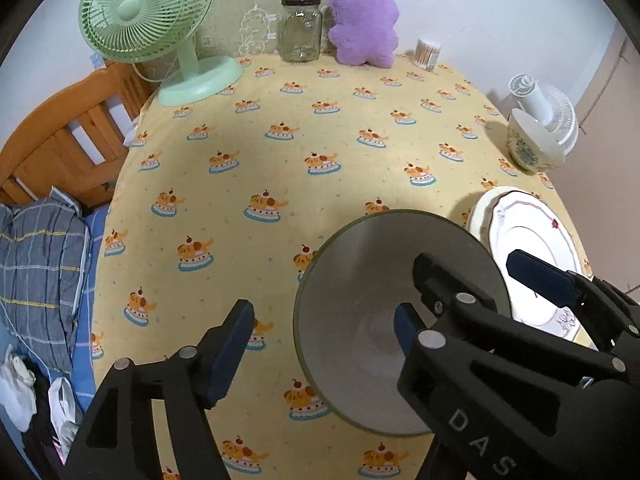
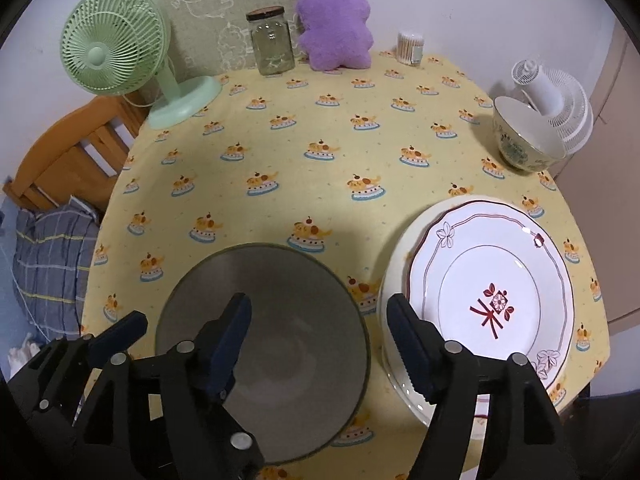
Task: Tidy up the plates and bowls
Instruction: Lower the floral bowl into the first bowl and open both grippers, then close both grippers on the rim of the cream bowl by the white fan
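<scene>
A grey bowl [image 1: 384, 292] [image 2: 280, 320] sits on the yellow tablecloth near the front. My left gripper [image 1: 320, 344] is open, its fingers straddling the bowl's left rim. My right gripper [image 2: 320, 336] is open, its left finger over the bowl and its right finger near the plates; it also shows in the left wrist view [image 1: 460, 280]. A white plate with red pattern [image 2: 496, 288] [image 1: 532, 252] lies on top of a cream plate [image 2: 394, 280] to the right. A patterned bowl [image 2: 524, 140] [image 1: 532, 144] stands at the far right.
At the back stand a green fan [image 2: 120, 48], a glass jar [image 2: 272, 42], a purple plush [image 2: 334, 24] and a cotton swab box [image 2: 410, 48]. A white fan [image 2: 556, 100] stands behind the patterned bowl. A wooden bed frame [image 1: 68, 136] and bedding lie left.
</scene>
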The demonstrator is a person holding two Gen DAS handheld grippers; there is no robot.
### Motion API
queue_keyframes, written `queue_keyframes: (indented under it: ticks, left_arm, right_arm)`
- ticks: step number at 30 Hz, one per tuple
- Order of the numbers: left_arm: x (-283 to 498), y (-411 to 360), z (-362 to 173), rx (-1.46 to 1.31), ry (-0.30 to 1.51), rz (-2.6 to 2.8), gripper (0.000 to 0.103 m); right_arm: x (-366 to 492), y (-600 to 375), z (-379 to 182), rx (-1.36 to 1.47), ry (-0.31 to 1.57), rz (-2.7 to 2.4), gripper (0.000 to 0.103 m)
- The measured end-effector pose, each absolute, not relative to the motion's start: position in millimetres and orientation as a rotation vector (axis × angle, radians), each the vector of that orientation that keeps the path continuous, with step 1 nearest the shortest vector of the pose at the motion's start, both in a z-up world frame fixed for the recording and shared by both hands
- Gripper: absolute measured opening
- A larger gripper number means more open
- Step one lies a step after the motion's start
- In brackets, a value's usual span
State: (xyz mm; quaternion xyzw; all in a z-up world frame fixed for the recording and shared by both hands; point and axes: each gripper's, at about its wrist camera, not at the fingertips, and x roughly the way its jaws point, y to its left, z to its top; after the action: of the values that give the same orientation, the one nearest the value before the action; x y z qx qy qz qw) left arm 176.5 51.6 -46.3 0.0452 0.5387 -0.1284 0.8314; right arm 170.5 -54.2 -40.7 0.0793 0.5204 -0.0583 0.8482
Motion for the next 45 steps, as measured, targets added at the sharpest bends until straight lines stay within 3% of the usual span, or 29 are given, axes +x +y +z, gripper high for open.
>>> queue_keyframes:
  ticks: [3, 11, 39, 45]
  left_arm:
    - [173, 52, -36, 0.086, 1.123, -0.297, 0.084]
    - [173, 40, -6, 0.079, 1.050, -0.321, 0.089]
    - [233, -170, 19, 0.049, 0.957, -0.182, 0.089]
    - [258, -214, 12, 0.038, 0.949, -0.187, 0.084]
  right_arm:
    - [166, -52, -31, 0.164, 1.084, -0.125, 0.077]
    - [160, -61, 2, 0.176, 1.017, -0.148, 0.083]
    - [220, -264, 34, 0.095, 0.943, -0.115, 0.083]
    - [246, -315, 29, 0.096, 0.940, -0.132, 0.083]
